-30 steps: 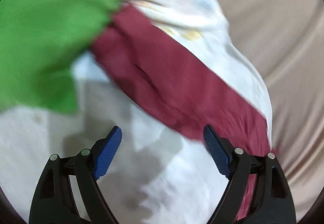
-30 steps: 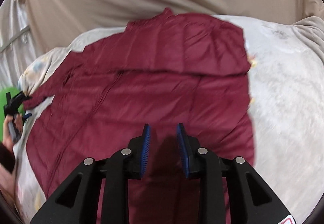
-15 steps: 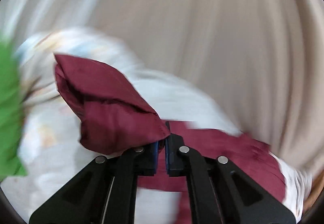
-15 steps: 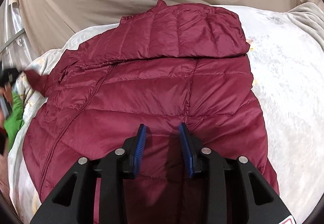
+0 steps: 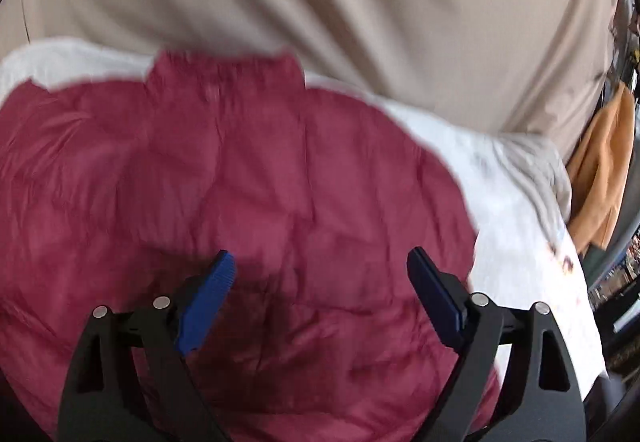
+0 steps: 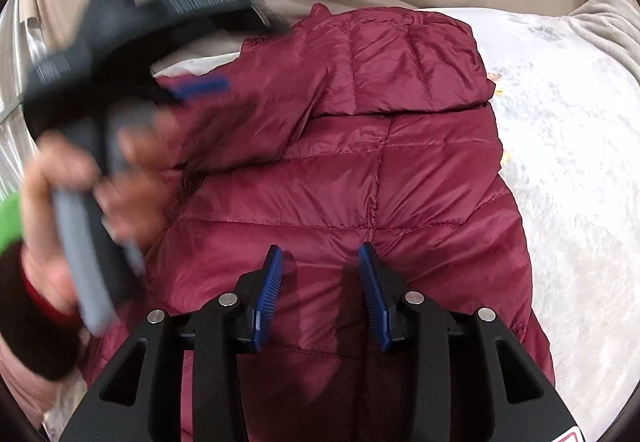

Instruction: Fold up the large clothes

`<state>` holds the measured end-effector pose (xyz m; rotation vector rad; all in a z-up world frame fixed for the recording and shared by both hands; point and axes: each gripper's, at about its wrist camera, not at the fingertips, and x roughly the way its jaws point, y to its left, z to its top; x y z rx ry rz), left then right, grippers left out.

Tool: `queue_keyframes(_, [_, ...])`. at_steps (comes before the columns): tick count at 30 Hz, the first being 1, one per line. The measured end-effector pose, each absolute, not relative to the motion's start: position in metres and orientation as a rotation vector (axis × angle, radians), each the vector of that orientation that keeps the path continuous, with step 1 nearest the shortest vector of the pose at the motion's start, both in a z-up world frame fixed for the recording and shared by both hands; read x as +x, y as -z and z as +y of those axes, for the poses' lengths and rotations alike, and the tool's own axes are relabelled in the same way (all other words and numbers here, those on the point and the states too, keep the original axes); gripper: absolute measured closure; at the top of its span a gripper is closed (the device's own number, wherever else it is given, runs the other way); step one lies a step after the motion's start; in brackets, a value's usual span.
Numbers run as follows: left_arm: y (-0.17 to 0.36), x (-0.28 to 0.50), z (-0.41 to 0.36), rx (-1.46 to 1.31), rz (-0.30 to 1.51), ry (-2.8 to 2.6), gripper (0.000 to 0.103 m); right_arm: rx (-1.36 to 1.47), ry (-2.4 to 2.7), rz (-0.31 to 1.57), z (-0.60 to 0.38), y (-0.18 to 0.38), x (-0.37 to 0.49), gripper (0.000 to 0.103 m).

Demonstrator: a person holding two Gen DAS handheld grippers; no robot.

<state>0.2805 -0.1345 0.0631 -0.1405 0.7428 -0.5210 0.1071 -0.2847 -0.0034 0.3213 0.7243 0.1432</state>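
Right wrist view: maroon quilted puffer jacket (image 6: 380, 170) spread flat on the white bed cover (image 6: 568, 162), hood folded down at the far end.
Looks light, soft and springy, with a slick shell likely to slide; best pinched at a hem, cuff or stitched seam, not across a puffed panel; left hand-held gripper (image 5: 320, 282) hovering over the jacket, jaws wide apart and empty, blurred in the person's hand (image 6: 80, 202); right hand-held gripper (image 6: 320, 282) low over the lower back panel, jaws partly apart, gripping nothing; beige curtain (image 5: 320, 2) behind.
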Motion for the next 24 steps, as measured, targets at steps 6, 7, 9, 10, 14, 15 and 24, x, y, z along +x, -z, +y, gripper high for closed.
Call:
queue_keyframes(6, [-0.081,0.278,-0.025,-0.308,0.719,0.497,0.014,0.361,-0.137,0.705,-0.292,-0.002,0.105,0.06])
queue_keyframes(7, [-0.081,0.282,-0.006,-0.337,0.72,0.479,0.013,0.346,-0.12,0.702,-0.292,-0.008,0.106,0.058])
queue_keyframes(9, [-0.075,0.289,0.041,-0.394,0.741,0.416,0.012,0.335,-0.122,0.695,-0.291,-0.022,0.113,0.055])
queue_keyframes(10, [-0.068,0.293,0.065,-0.426,0.762,0.382,0.012,0.34,-0.126,0.695,-0.291,-0.03,0.12,0.054])
queue_keyframes(14, [-0.033,0.298,0.14,-0.635,0.849,0.303,0.013,0.417,-0.175,0.735,-0.288,-0.048,0.156,0.05])
queue_keyframes(15, [-0.023,0.296,0.158,-0.725,0.859,0.316,0.013,0.419,-0.165,0.742,-0.285,-0.049,0.167,0.05])
queue_keyframes(24, [-0.02,0.299,0.186,-0.825,0.822,0.296,0.016,0.376,-0.114,0.844,-0.238,-0.022,0.216,0.097])
